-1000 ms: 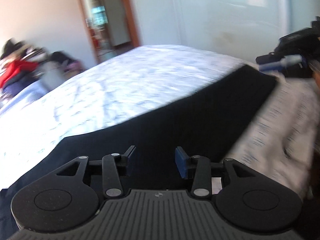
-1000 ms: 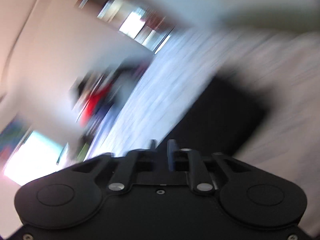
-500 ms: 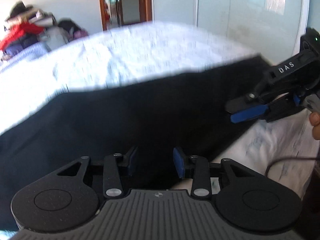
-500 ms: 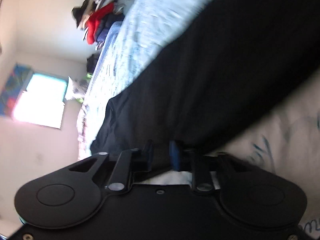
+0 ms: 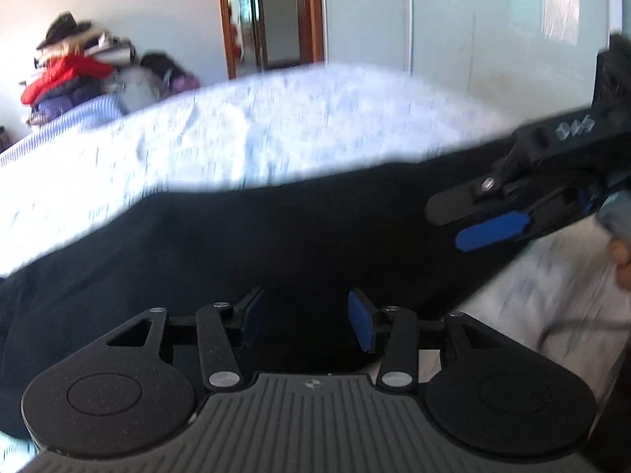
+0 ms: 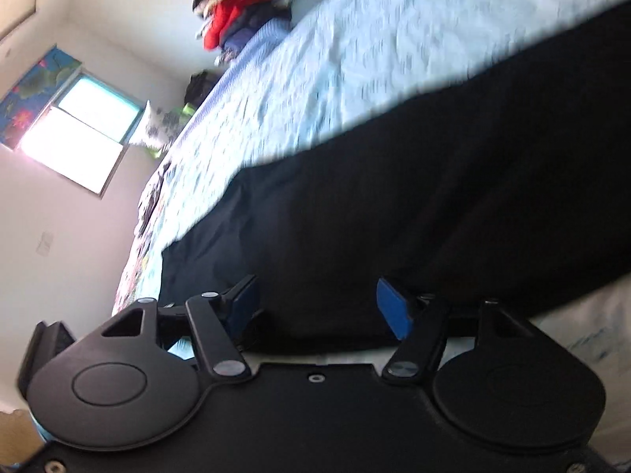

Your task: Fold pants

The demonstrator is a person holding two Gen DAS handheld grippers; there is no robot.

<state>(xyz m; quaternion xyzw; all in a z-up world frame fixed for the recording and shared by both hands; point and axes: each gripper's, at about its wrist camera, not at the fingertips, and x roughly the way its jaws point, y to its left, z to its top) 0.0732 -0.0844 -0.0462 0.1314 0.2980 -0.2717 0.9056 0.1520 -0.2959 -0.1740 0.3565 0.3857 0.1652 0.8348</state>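
Dark navy pants (image 5: 276, 244) lie flat across a bed with a pale blue patterned sheet (image 5: 276, 126). My left gripper (image 5: 305, 321) is open and empty, low over the near edge of the pants. My right gripper (image 6: 321, 309) is open and empty, rolled sideways over the same near edge; the pants (image 6: 414, 205) fill its view. The right gripper also shows in the left wrist view (image 5: 512, 213) at the right, over the pants' end, with a blue pad (image 5: 491, 231) visible.
A pile of clothes with a red jacket (image 5: 67, 79) sits at the far side of the bed. A wooden door frame (image 5: 272, 15) and pale wall lie behind. A bright window (image 6: 75, 134) shows in the right wrist view.
My right gripper has opened from shut and swung in over the pants. My left gripper has stayed open and tilted down toward the pants' near edge.
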